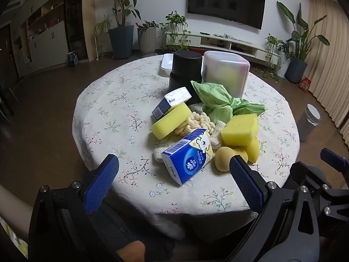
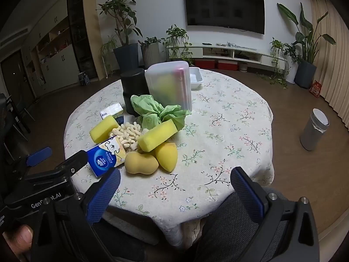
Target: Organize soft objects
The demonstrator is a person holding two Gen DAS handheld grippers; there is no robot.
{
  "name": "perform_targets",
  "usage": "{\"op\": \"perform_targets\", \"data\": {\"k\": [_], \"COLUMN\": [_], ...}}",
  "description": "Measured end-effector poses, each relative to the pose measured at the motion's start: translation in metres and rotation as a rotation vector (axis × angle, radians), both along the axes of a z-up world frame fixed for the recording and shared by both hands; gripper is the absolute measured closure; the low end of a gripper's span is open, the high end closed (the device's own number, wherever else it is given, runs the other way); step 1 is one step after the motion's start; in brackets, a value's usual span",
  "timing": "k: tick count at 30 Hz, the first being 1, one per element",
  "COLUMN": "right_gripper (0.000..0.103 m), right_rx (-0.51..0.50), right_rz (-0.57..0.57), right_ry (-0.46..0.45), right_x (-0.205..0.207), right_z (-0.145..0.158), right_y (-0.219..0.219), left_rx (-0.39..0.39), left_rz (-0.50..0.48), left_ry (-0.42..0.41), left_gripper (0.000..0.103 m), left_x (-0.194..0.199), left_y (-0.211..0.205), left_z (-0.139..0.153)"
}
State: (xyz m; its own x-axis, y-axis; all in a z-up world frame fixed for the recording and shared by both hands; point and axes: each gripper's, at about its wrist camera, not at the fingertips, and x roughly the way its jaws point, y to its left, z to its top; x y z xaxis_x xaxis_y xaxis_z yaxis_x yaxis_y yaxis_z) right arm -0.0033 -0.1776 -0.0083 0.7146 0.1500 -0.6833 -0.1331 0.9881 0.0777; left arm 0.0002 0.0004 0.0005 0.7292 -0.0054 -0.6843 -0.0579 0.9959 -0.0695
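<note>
Your left gripper (image 1: 173, 171) has its jaws spread wide with nothing between the blue pads, hanging over the near edge of the round table (image 1: 113, 100), and your right gripper (image 2: 174, 180) is just as wide and just as empty. Take the blue tissue pack (image 1: 187, 156) as your landmark: it lies tilted at the near end of the pile, and the right-hand pad of your left gripper cuts off part of the gourd-shaped yellow sponge (image 1: 224, 158) just to its right. Behind that sponge an egg-shaped one (image 1: 253, 149) is mostly hidden under a yellow block sponge (image 1: 240, 130). A second block sponge (image 1: 171, 120) sits just behind the pack to the left, with a knobbly cream rope toy (image 1: 198, 121) wedged between the two blocks, its ends buried under the pack. Farther back a crumpled green cloth (image 1: 216, 98) leans on a frosted plastic box (image 1: 225, 74), whose cloudy wall only lets a yellow shape show through. A second tissue pack (image 1: 172, 101) rests behind the left block, in front of a black tub (image 1: 186, 71). A white tray (image 1: 166, 63) peeks out behind the tub, mostly covered.
</note>
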Motion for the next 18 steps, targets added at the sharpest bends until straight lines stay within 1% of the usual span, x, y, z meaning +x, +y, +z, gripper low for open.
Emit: {"op": "perform_targets", "data": {"k": [3,4,8,10,18], "right_gripper": [0.000,0.000,0.000,0.000,0.000], "right_rx": [-0.001,-0.001,-0.001,-0.003,-0.002], "right_rz": [-0.001,-0.002,-0.004,0.001,-0.001], "right_ry": [-0.001,-0.001,-0.002,-0.004,-0.003], "right_x": [0.0001,0.0002,0.0008,-0.0004,0.0008], "right_z": [-0.0001,-0.0002,-0.0005,0.0001,-0.0007], "right_y": [-0.0002,-0.0004,-0.0010,0.0003,-0.0011], "left_rx": [0.005,0.029,0.020,0.031,0.029], "left_rz": [-0.007,0.004,0.004,0.001,0.005], "left_ry": [-0.007,-0.007,-0.003,-0.005,0.003], "left_gripper": [0.000,0.000,0.000,0.000,0.000], "left_x": [0.0005,-0.0014,-0.0026,-0.0008,0.0005], "left_y": [0.0024,-0.0036,-0.0053,-0.0043,-0.0032], "left_z": [0.0005,0.0011,0.0026,-0.0005,-0.0025]}}
